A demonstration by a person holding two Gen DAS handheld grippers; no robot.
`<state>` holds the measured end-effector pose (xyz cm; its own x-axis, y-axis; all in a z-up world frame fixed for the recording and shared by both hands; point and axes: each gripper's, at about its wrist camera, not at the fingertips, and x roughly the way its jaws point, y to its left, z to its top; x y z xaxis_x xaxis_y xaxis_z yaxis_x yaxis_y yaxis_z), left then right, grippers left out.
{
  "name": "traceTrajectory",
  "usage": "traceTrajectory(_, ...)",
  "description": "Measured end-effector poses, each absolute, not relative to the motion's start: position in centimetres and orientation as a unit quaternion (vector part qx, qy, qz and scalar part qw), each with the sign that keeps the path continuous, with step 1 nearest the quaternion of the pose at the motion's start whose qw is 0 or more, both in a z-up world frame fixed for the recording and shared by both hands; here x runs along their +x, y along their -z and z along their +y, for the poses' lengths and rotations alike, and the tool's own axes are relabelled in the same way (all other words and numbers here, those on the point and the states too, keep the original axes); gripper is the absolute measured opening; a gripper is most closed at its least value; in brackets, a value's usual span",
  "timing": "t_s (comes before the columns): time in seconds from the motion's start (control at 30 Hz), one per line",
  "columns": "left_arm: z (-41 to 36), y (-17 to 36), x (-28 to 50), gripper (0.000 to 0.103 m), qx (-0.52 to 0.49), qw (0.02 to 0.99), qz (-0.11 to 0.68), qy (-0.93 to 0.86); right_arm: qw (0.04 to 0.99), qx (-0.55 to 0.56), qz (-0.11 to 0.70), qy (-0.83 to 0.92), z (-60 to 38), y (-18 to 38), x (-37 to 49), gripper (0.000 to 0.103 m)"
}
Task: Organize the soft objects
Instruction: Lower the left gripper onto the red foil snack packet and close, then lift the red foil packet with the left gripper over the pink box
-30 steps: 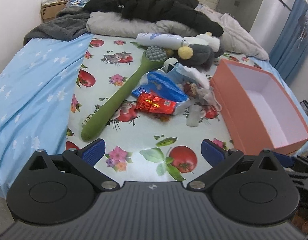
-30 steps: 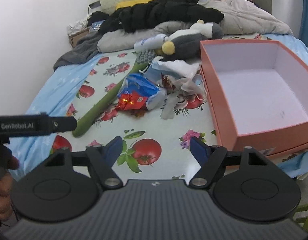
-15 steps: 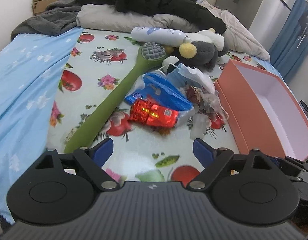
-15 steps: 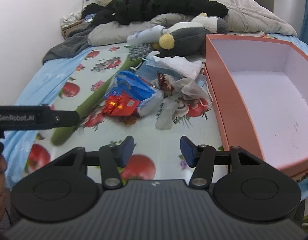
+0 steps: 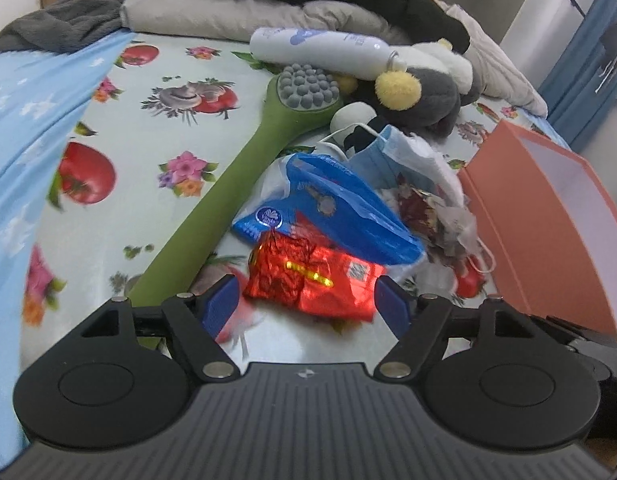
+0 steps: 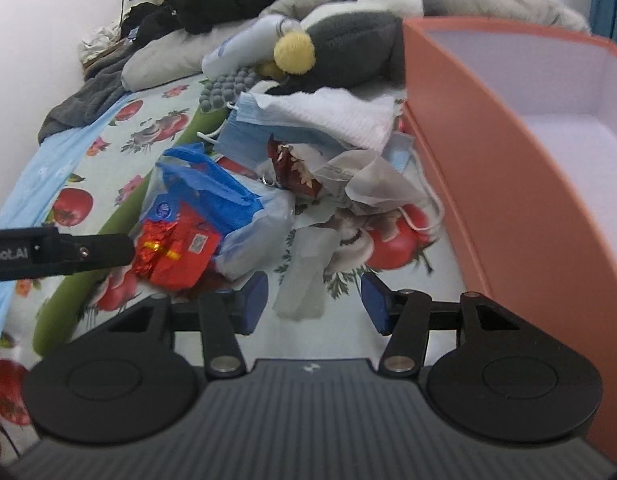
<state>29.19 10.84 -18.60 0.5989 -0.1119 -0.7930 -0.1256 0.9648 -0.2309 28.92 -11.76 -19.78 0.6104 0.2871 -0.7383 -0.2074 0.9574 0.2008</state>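
Nothing is packed yet: the orange box (image 6: 488,184) at 3 o'clock shows only bare floor, and the whole heap sits beside it on the fruit-print sheet (image 5: 156,80). The left gripper (image 5: 308,300) is spread wide, its 2 blue pads flanking the red foil packet (image 5: 312,276) without clamping it. The right gripper (image 6: 314,300) gapes empty over a clear wrapper (image 6: 304,276), while blue bag (image 5: 336,208), face mask (image 6: 284,120) and plush toy (image 6: 348,40) wait toward 12 o'clock.

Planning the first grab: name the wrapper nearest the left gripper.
The red foil packet, between the open left gripper fingers; the blue bag lies beyond it.
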Motion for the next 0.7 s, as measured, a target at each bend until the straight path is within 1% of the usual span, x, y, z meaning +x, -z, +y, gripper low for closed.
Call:
traceTrajectory(0.2, 11.0, 21.5, 31.7, 0.078, -0.129, 0.875, 0.467, 0.0, 0.898, 0.034, 0.418, -0.134, -11.4, 21.3, 31.4, 0.053)
traceTrajectory(0.37, 10.7, 22.7, 32.3, 0.07, -0.124, 0.871, 0.476, -0.01, 0.898, 0.033, 0.412, -0.15, -10.9, 22.0, 32.2, 0.053)
traceTrajectory(0.4, 10.6, 22.8, 32.3, 0.067, -0.123, 0.871, 0.475, -0.012, 0.899, 0.025, 0.408, -0.154, -10.7, 22.1, 32.1, 0.052)
traceTrajectory(0.43, 10.5, 22.8, 32.2, 0.061, -0.118, 0.872, 0.474, -0.015, 0.9, 0.019, 0.406, -0.157, -10.5, 22.1, 32.1, 0.041)
traceTrajectory(0.47, 10.4, 22.8, 32.1, 0.058, -0.114, 0.874, 0.472, -0.019, 0.9, 0.016, 0.405, -0.159, -10.3, 22.1, 32.2, 0.035)
traceTrajectory(0.5, 10.4, 22.8, 32.0, 0.052, -0.114, 0.875, 0.471, -0.021, 0.901, 0.018, 0.404, -0.16, -10.3, 22.1, 32.2, 0.035)
traceTrajectory(0.53, 10.5, 22.8, 31.9, 0.042, -0.119, 0.874, 0.47, -0.021, 0.902, 0.021, 0.402, -0.159, -10.4, 22.0, 32.1, 0.032)
traceTrajectory(0.7, 11.0, 22.2, 30.9, 0.038, -0.144, 0.876, 0.46, -0.016, 0.907, 0.017, 0.388, -0.162, -10.3, 21.0, 31.2, 0.03)
